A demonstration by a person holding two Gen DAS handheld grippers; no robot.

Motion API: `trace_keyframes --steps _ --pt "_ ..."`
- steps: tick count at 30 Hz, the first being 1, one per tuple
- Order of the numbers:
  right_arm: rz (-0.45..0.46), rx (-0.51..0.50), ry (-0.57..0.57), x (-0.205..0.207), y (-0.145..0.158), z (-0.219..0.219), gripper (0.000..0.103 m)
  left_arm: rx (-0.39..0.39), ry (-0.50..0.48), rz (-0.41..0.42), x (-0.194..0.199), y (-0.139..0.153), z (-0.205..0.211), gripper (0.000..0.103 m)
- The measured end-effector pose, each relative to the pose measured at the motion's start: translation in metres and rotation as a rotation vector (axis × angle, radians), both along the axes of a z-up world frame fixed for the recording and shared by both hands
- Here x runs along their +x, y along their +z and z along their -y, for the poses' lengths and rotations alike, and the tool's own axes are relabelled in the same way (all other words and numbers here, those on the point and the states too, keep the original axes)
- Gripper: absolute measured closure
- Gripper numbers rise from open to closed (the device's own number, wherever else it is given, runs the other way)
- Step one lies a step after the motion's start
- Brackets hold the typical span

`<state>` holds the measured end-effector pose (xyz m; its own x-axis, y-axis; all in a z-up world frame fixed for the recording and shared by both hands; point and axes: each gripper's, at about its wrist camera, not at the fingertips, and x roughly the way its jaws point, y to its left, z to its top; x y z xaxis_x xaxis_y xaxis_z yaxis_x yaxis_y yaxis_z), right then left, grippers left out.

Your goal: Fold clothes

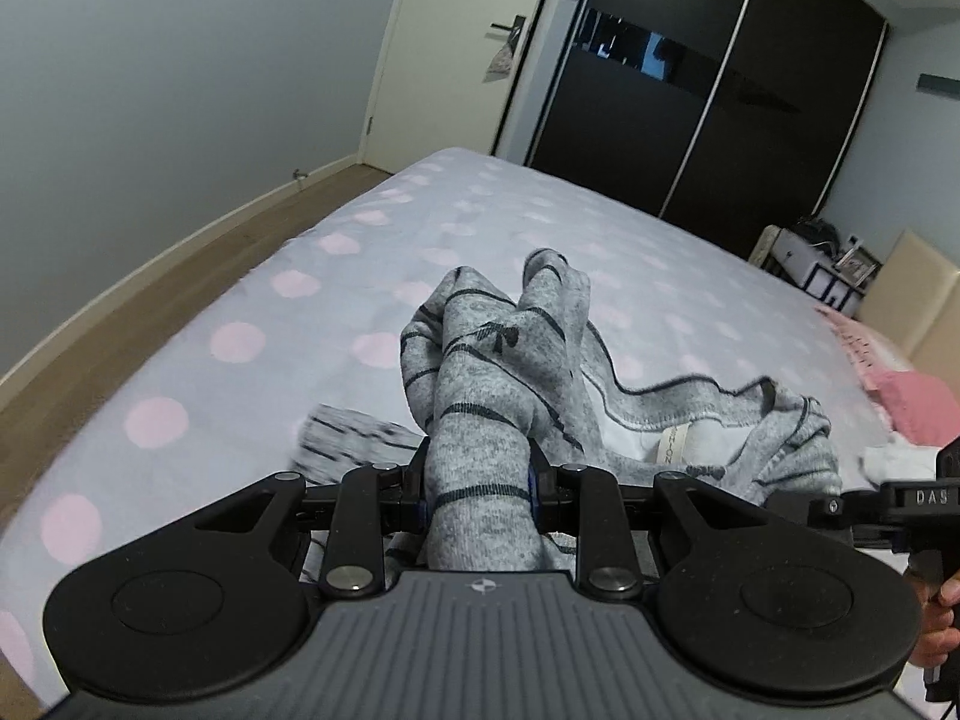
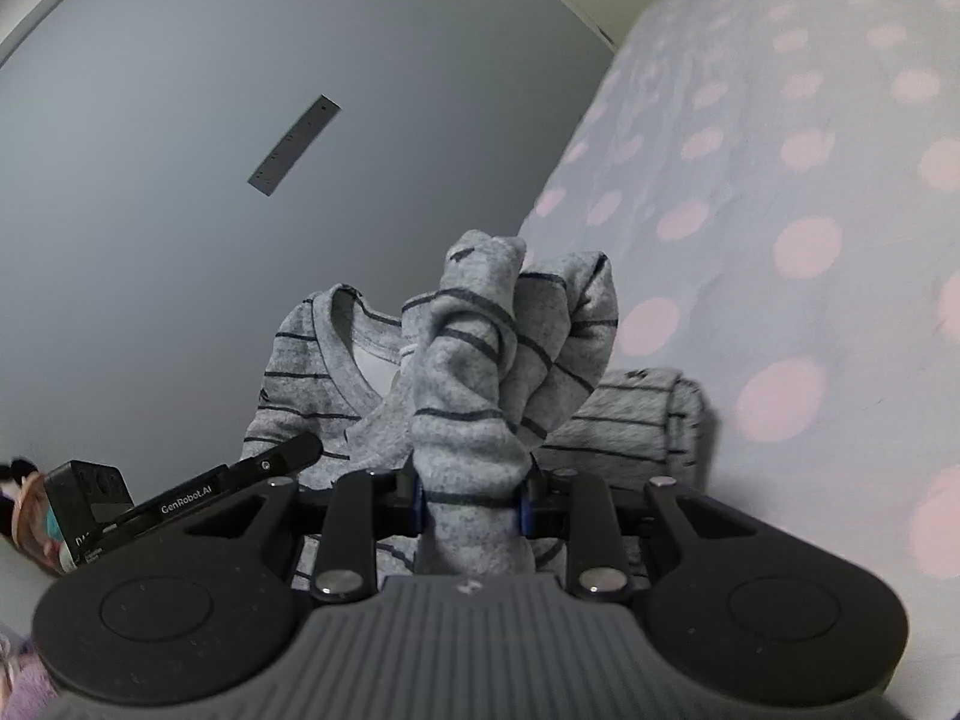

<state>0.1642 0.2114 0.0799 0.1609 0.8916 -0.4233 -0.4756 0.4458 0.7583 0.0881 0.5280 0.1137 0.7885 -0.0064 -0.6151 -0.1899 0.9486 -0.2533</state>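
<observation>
Sweater point(image 1: 480, 396) spans between my 2 grippers, left point(image 1: 478, 474) and right point(image 2: 471, 492), each clamped on bunched fabric above the bed point(image 1: 240, 300).

In the left wrist view, the white letters "DAS" stand on the black bar of the other handheld gripper point(image 1: 924, 498) at the right edge, and a small white sewn-in label point(image 1: 673, 443) inside the neck of the grey, dark-striped knit top point(image 1: 480, 420) carries print too small to read. In the right wrist view, "GenRobot.AI" stands in white on the black bar of the neighbouring gripper point(image 2: 186, 495).
</observation>
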Motion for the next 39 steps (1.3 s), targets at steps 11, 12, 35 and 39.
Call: trace_keyframes --steps 11,12,35,39 --pt "0.012 -0.104 -0.026 0.017 -0.079 -0.066 0.074 -0.029 -0.008 -0.091 0.042 -0.096 -0.055 0.079" --pt "0.026 -0.117 -0.03 0.017 -0.087 -0.07 0.074 -0.033 -0.001 -0.096 0.043 -0.105 -0.059 0.079" --pt "0.0 -0.241 -0.072 0.038 -0.138 -0.063 0.051 0.078 0.129 -0.116 0.02 -0.1 -0.049 0.06" --pt "0.087 -0.308 -0.066 0.023 -0.111 -0.052 0.048 0.127 0.122 -0.12 0.001 -0.077 -0.033 0.057"
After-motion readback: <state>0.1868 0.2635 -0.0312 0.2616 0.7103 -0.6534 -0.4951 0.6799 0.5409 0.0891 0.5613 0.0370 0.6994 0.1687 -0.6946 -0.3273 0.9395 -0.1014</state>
